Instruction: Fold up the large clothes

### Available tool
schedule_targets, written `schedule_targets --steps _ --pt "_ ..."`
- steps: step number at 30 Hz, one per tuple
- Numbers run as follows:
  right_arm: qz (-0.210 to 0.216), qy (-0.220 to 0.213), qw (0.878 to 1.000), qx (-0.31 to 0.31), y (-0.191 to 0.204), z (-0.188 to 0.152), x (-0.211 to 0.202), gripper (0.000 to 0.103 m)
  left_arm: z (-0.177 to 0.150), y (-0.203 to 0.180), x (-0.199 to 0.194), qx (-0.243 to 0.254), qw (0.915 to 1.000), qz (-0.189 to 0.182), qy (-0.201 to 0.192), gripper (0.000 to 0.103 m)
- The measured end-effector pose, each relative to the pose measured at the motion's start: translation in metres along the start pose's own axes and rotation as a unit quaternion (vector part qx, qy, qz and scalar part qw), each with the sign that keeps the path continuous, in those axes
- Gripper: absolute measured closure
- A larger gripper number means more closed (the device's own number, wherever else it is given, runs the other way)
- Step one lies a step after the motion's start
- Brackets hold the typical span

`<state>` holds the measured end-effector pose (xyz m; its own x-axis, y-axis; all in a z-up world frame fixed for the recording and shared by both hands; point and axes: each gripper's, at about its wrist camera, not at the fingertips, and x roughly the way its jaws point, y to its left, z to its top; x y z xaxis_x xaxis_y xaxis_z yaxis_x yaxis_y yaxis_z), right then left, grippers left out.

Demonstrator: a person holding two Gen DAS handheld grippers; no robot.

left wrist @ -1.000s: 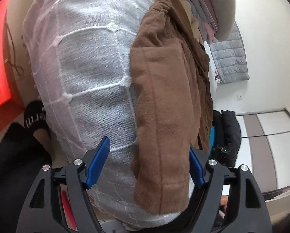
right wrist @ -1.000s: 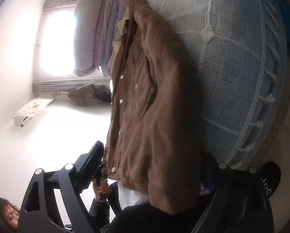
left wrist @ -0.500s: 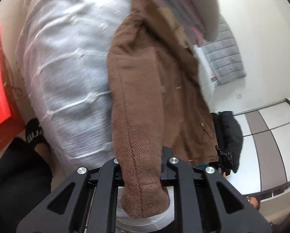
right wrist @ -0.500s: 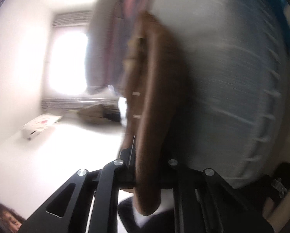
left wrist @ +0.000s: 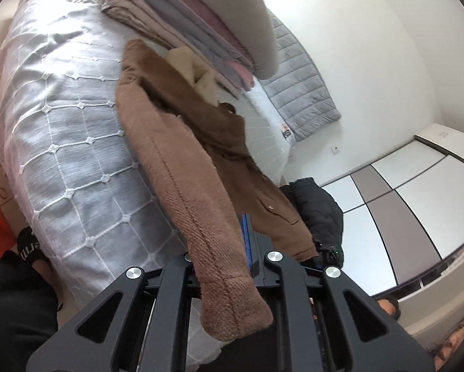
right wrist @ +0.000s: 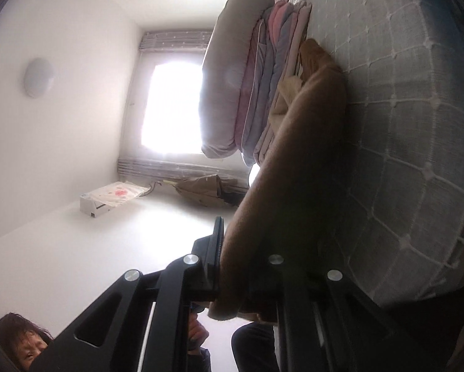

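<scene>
A brown corduroy jacket [left wrist: 182, 142] with a cream lining lies stretched over the grey quilted bed [left wrist: 64, 130]. My left gripper [left wrist: 222, 248] is shut on the jacket's bottom hem, which hangs out over the jaws toward the camera. My right gripper [right wrist: 232, 254] is shut on another part of the jacket [right wrist: 297, 161] hem, and the cloth rises from the bed [right wrist: 402, 142] up to the jaws. The jacket's collar end rests near a stack of folded bedding.
Folded quilts and a grey pillow [left wrist: 213, 21] are stacked on the bed beyond the jacket. A black coat [left wrist: 319, 204] hangs near the wardrobe [left wrist: 402, 195]. A bright window [right wrist: 170, 105] and another garment [right wrist: 201, 189] are seen at the far wall. A person's legs and slipper [left wrist: 27, 248] stand by the bed.
Both grippers closed from wide open onto the jacket's hem and lifted it up off the bed edge; more of the bed and the bedding stack now shows.
</scene>
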<state>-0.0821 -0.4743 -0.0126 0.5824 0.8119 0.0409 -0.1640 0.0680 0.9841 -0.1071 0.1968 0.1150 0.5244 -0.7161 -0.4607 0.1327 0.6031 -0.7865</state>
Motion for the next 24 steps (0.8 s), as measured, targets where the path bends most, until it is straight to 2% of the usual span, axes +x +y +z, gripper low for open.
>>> schedule_targets --steps 6,9,10,13,16,17,18,20,24 --pt "0.014 -0.006 1.000 -0.010 0.021 -0.038 -0.034 0.090 -0.034 -0.025 -0.042 0.024 0.9996 -0.016 -0.004 0.094" --pt "0.009 -0.009 1.000 -0.011 0.032 -0.066 -0.063 0.090 -0.059 -0.018 -0.069 0.023 0.9997 -0.008 -0.002 0.094" --pt "0.002 -0.007 1.000 -0.010 0.031 -0.071 -0.068 0.090 -0.068 -0.009 -0.075 0.014 0.9999 -0.001 0.004 0.093" --pt "-0.073 0.011 0.997 0.017 0.006 -0.088 -0.092 0.086 -0.089 0.033 -0.072 -0.019 0.9985 0.029 0.042 0.093" --pt "-0.117 0.009 0.991 0.061 -0.031 -0.092 -0.106 0.080 -0.110 0.089 -0.057 -0.085 0.9924 0.045 0.076 0.092" --pt "-0.108 0.002 0.991 0.074 -0.039 -0.092 -0.112 0.073 -0.112 0.101 -0.053 -0.095 0.9912 0.053 0.076 0.091" --pt "-0.109 -0.003 0.991 0.078 -0.043 -0.091 -0.118 0.057 -0.115 0.111 -0.051 -0.109 0.9898 0.049 0.077 0.091" --pt "-0.129 -0.007 0.988 0.079 -0.045 -0.090 -0.125 0.034 -0.118 0.118 -0.046 -0.112 0.9889 0.045 0.087 0.090" --pt "-0.133 -0.002 0.988 0.079 -0.044 -0.080 -0.119 0.024 -0.121 0.117 -0.034 -0.094 0.9870 0.058 0.116 0.086"
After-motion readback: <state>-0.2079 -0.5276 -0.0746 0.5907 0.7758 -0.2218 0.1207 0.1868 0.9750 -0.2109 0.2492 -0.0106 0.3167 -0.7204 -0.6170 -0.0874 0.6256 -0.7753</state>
